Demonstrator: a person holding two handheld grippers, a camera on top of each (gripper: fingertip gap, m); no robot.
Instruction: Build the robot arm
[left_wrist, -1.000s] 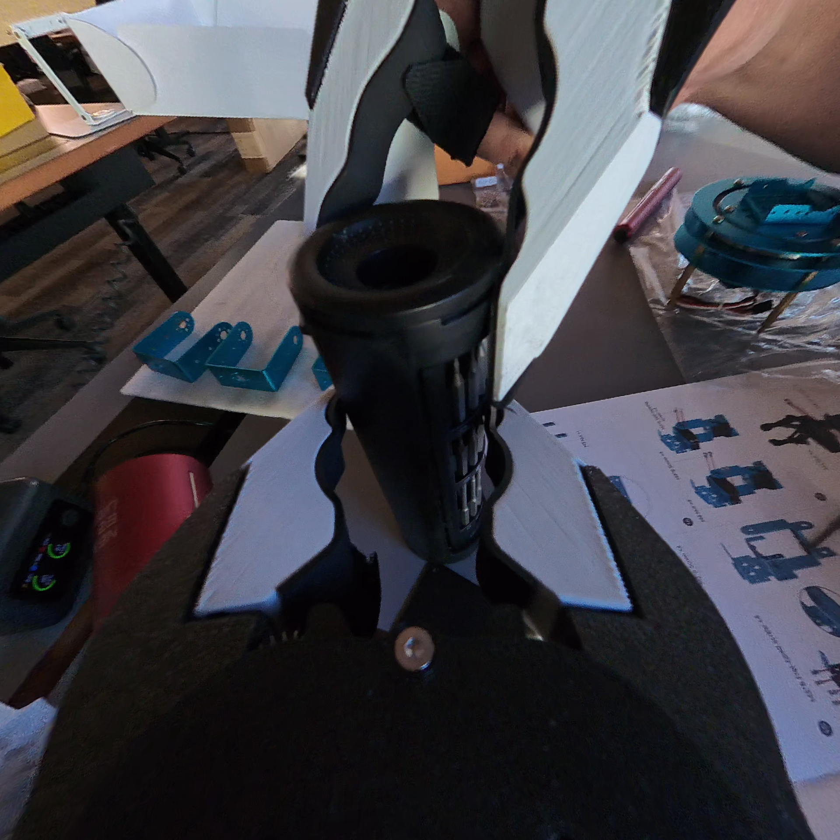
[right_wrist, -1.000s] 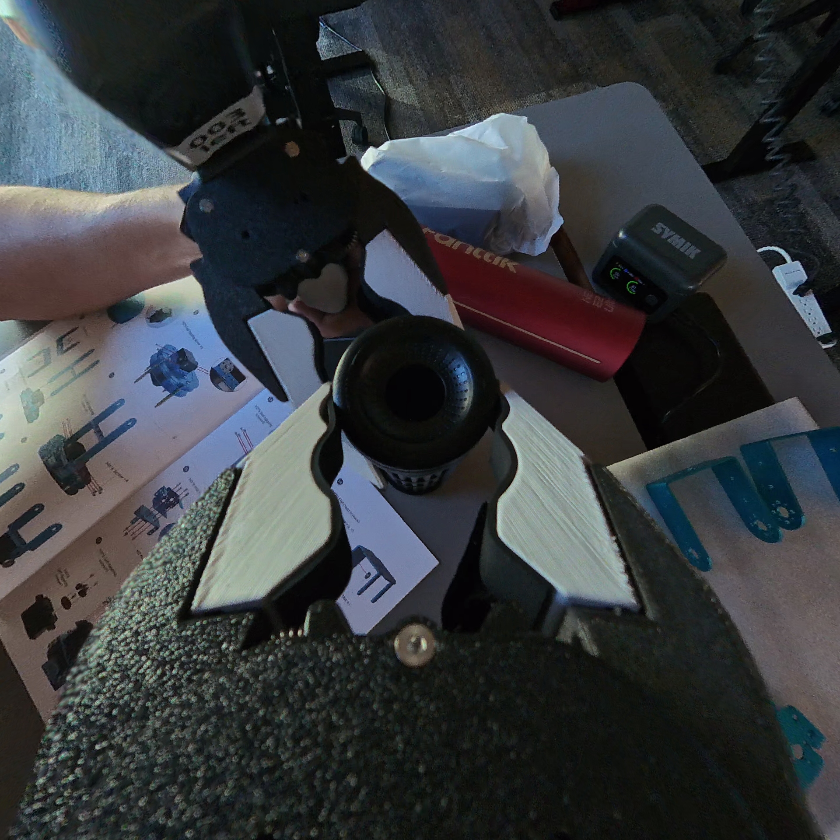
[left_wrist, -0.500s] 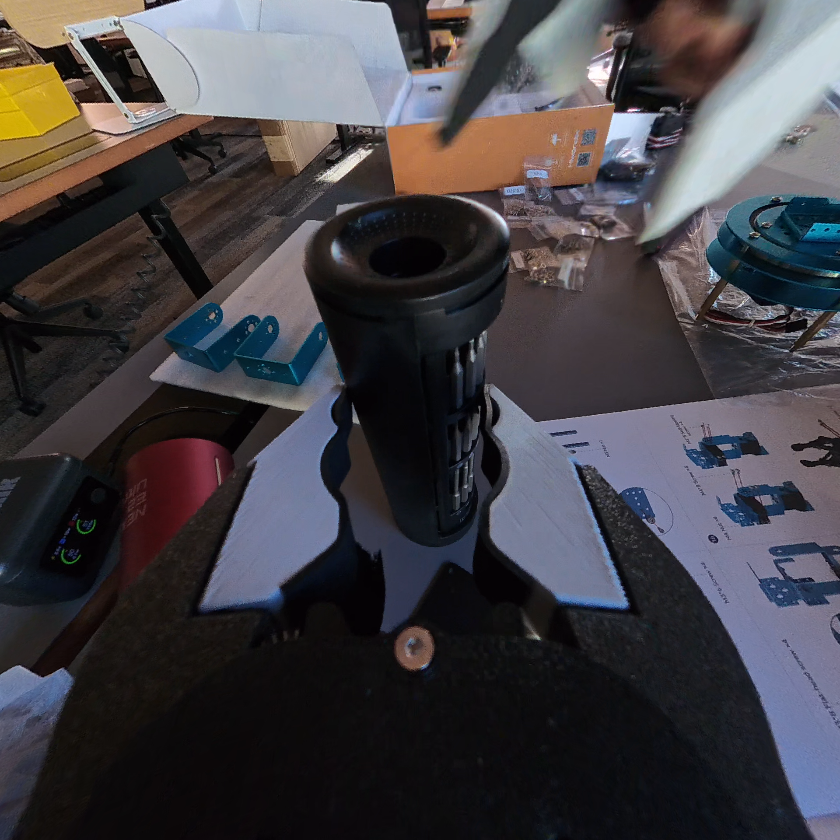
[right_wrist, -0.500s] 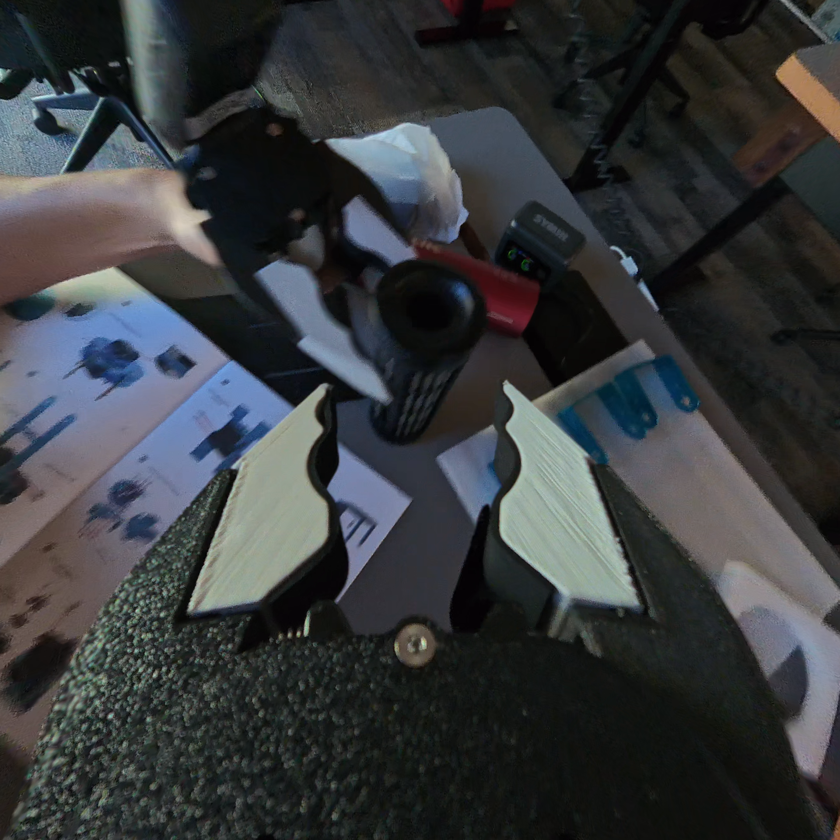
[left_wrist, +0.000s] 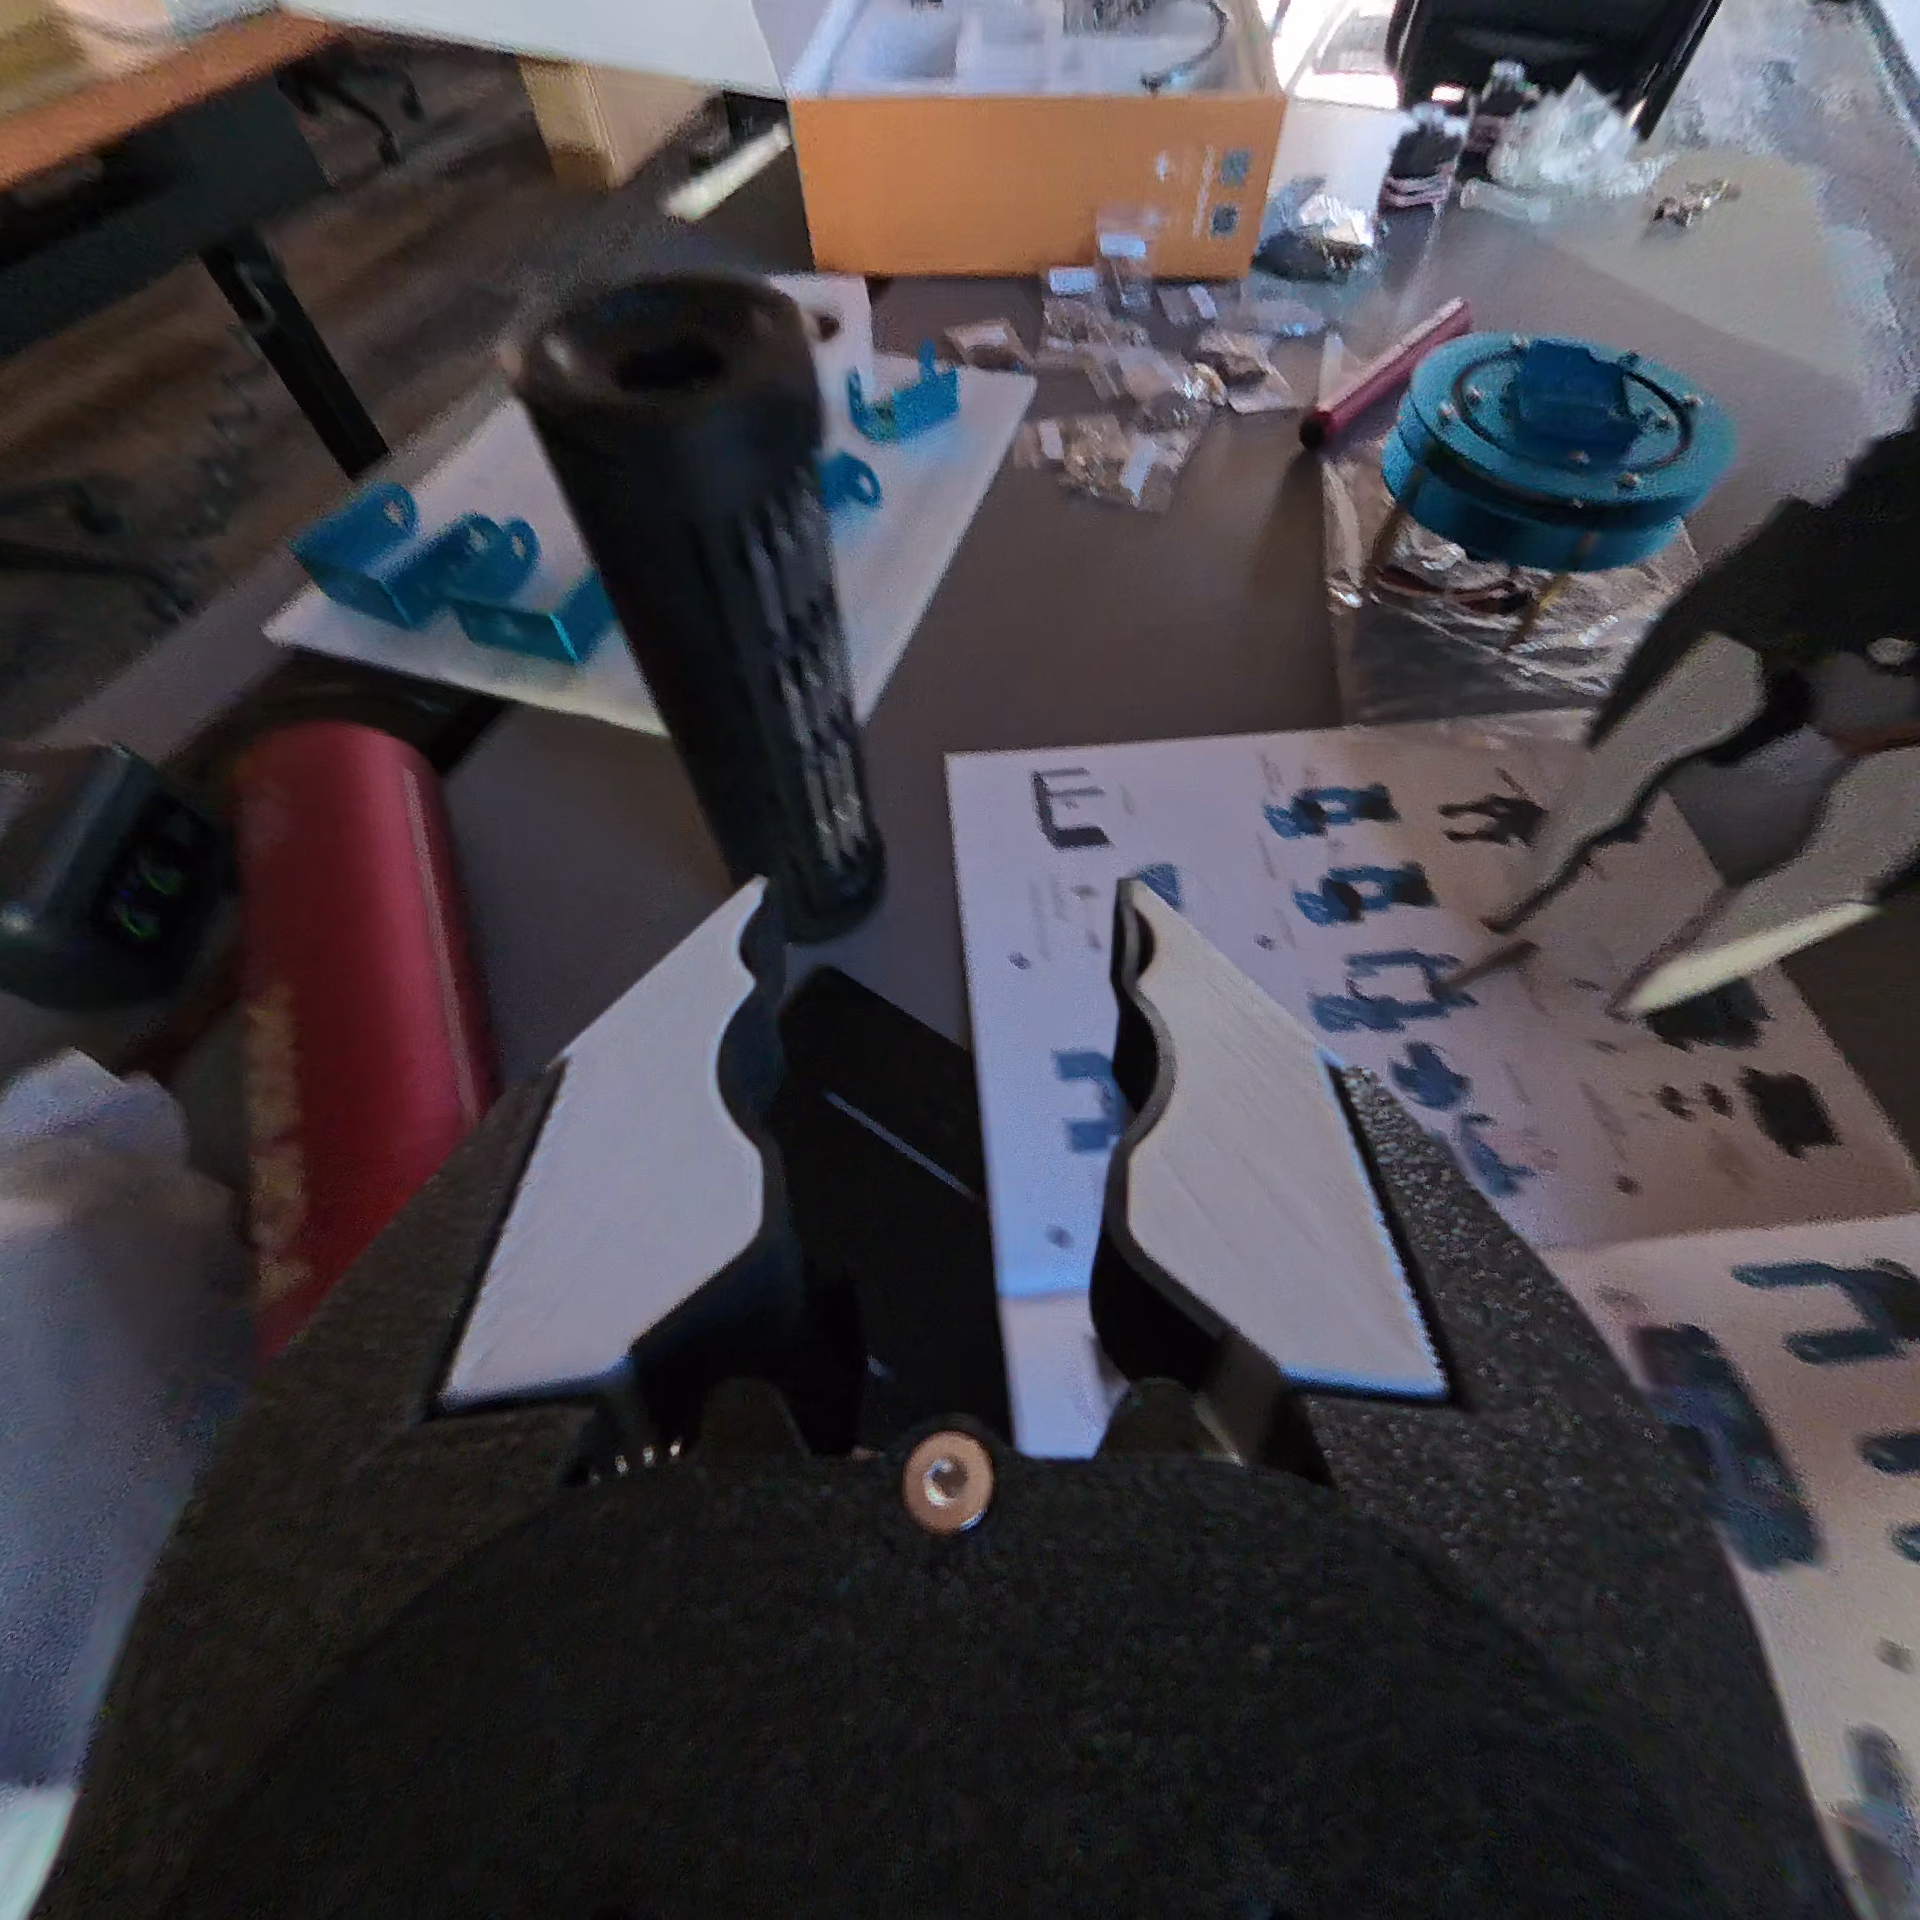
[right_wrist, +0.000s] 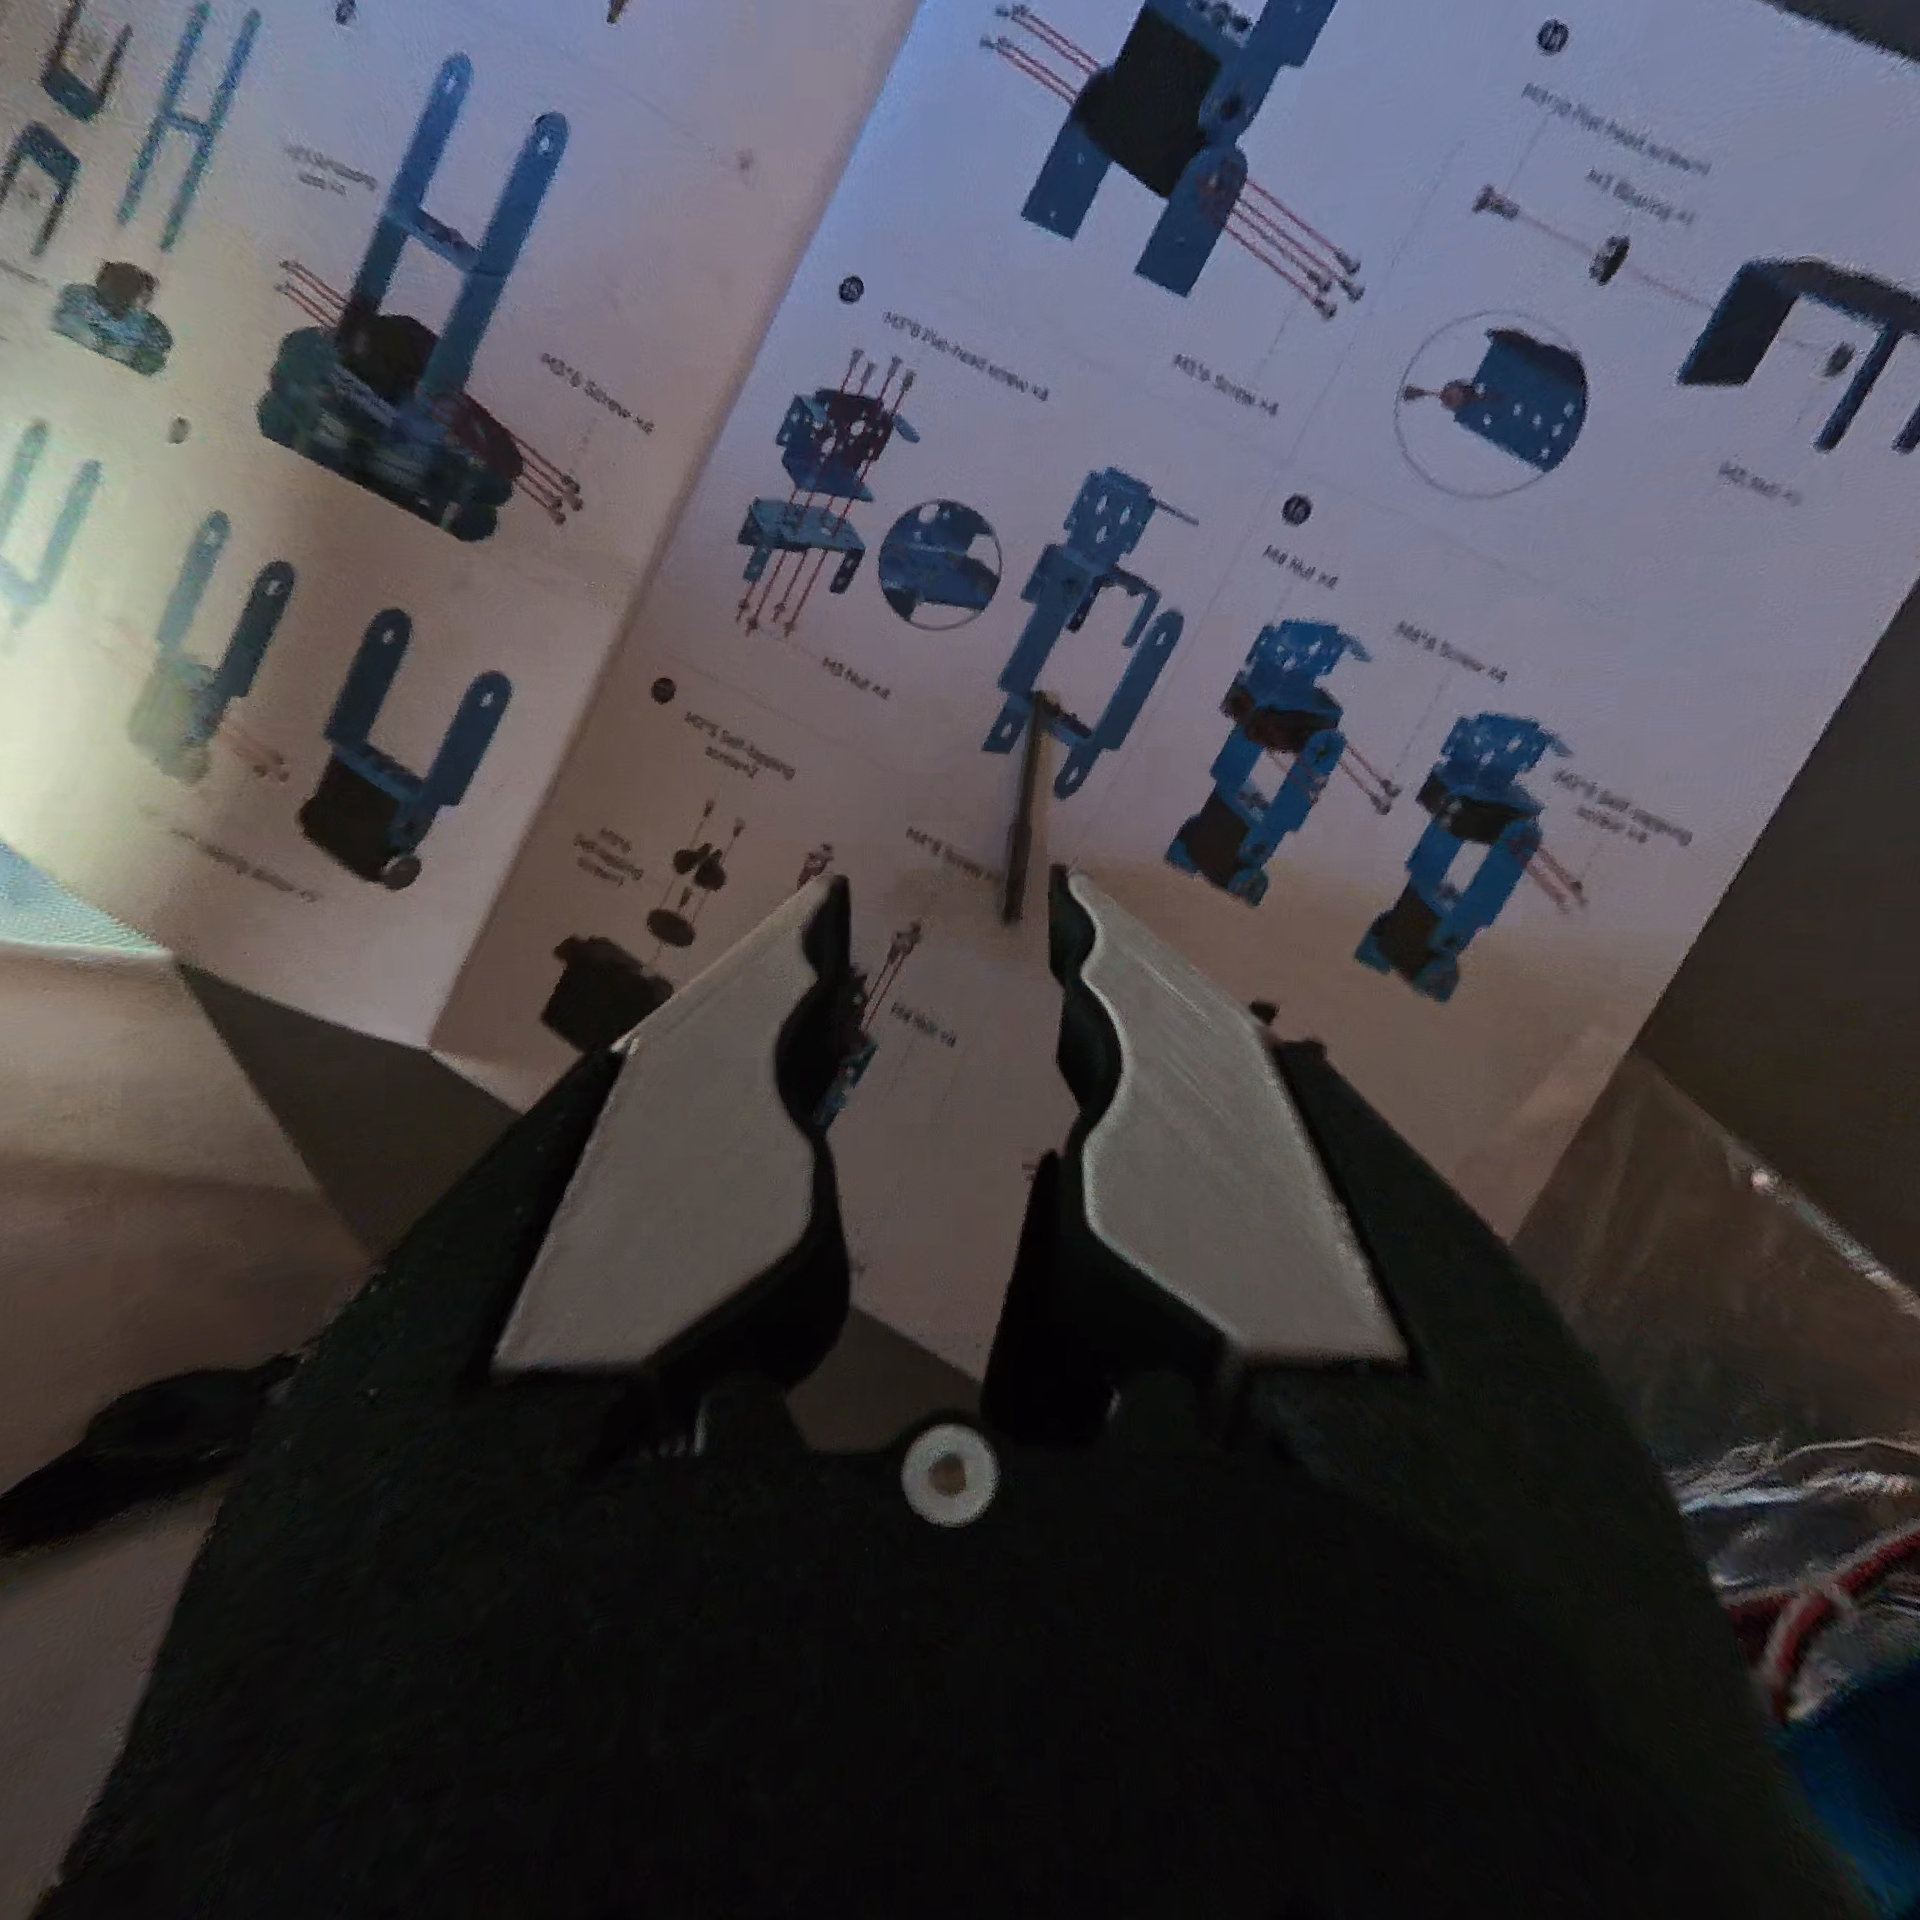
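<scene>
My left gripper open, empty; black cylinder upright just beyond left fingertip, red tube left, blue brackets far.
My right gripper open, empty, over manual; thin dark rod near right fingertip, seen only here.

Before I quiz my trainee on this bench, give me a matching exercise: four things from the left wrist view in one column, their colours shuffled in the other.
Things:
1. upright bit holder
2. cardboard box
3. cylinder lying at the left
4. U-shaped brackets

Colours:
A. red
B. blue
C. black
D. orange

Pairs: 1-C, 2-D, 3-A, 4-B
</scene>
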